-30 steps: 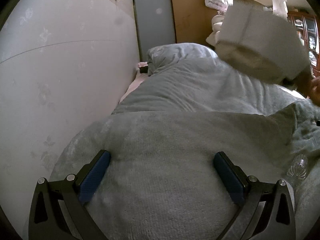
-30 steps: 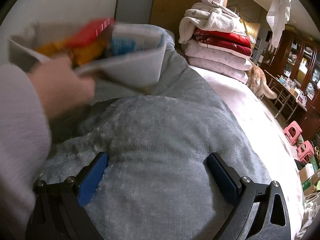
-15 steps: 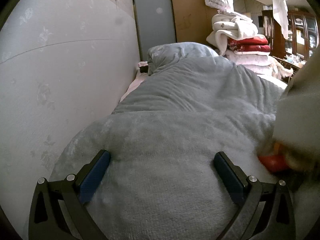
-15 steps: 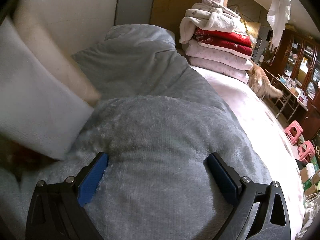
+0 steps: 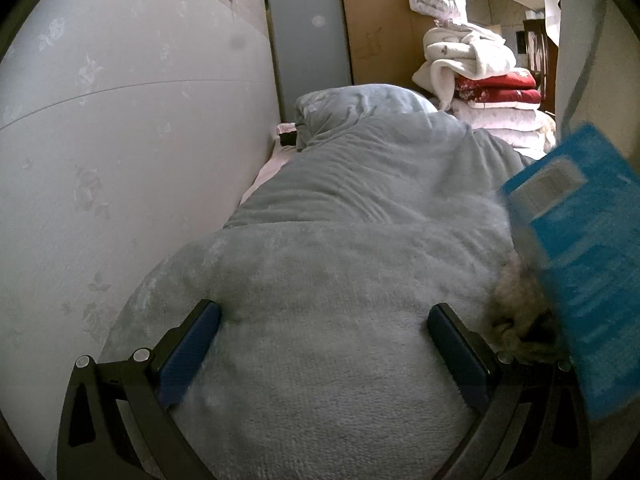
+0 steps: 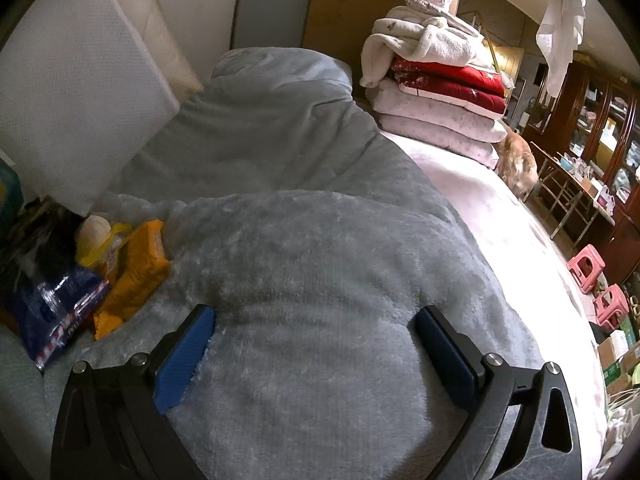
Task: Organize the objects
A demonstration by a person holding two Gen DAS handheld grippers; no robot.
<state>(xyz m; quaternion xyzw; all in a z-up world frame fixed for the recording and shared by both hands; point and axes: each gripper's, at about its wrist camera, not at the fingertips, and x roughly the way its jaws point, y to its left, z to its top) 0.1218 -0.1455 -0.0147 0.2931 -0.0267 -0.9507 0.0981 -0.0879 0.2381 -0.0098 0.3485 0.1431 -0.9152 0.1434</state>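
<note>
- Grey plush blanket (image 6: 320, 272) lies under both of your tools; take it as the landmark for everything else.
- Your left gripper (image 5: 324, 344) rests low over the blanket with its jaws spread wide and nothing between the blue pads.
- Your right gripper (image 6: 312, 344) sits the same way: jaws spread, nothing held, fleece showing between the pads.
- Things to organize sit in a heap at the blanket's left edge in the right wrist view: an orange packet (image 6: 134, 272), a yellow-capped item (image 6: 96, 240) just behind it, and a dark blue foil bag (image 6: 52, 308) touching the orange packet on the near side.
- A white fabric bin (image 6: 76, 104) hangs tilted above that heap; what holds it is out of frame.
- In the left wrist view, a blue box (image 5: 580, 264) blurs past the blanket's right edge, with a tan fuzzy item (image 5: 520, 312) beside it just off your right-hand pad.
- Folded bedding (image 6: 436, 92) is stacked beyond the blanket's far end, well apart from the work.
- You appear to be at the very start: the items look freshly dumped, and no gripper has taken one yet.
- Next, I judge, you should turn the right gripper toward the heap and close on the orange packet, which lies topmost and nearest.
- Expect soft fleece to give under a push, so pinch the packet by an edge.
</note>
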